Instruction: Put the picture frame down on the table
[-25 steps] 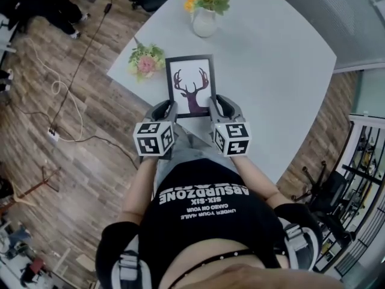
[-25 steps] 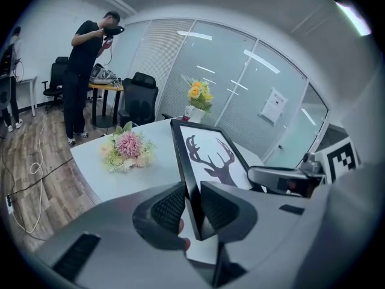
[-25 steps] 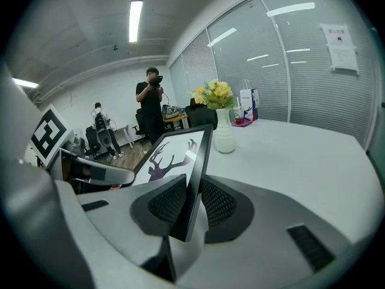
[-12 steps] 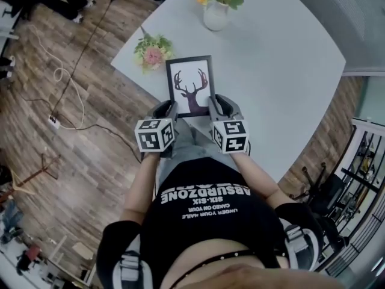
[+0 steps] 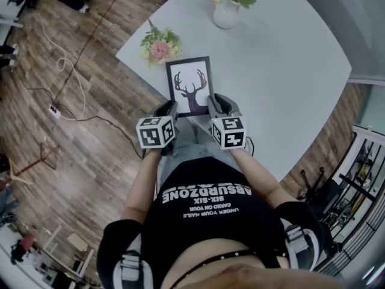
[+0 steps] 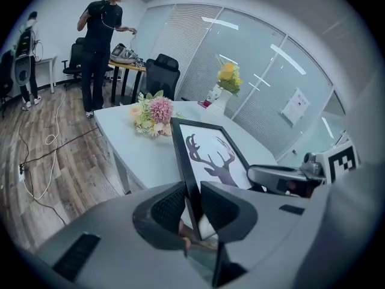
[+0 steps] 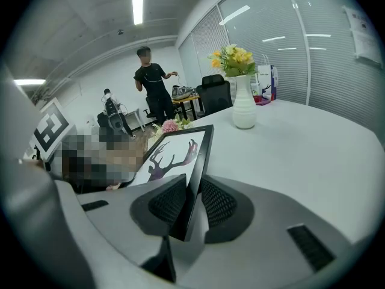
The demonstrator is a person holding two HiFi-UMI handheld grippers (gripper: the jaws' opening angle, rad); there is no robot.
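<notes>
1. Black rectangular picture frame with a deer-silhouette print [image 5: 191, 84]: held face up at the near left edge of the pale grey surface [image 5: 289, 65]. Its far end lies over the surface and its near end reaches back toward the person. It appears raised and tilted, not yet resting.
2. Left gripper [image 6: 191, 205]: fingers clamped on the frame's left rail, close to the near corner.
3. Right gripper [image 7: 191, 200]: fingers clamped on the right rail, opposite the left grip. Holding both sides at the same end probably keeps the frame from twisting as it is carried out flat.
4. Pink flower bouquet [image 5: 159, 46]: lies on the surface just beyond the frame's far left corner. A white vase of yellow flowers [image 5: 227, 14] stands farther off, well apart.
5. Judgement: the frame should be lowered short of the bouquet, or slightly right of it, where the surface is bare.
</notes>
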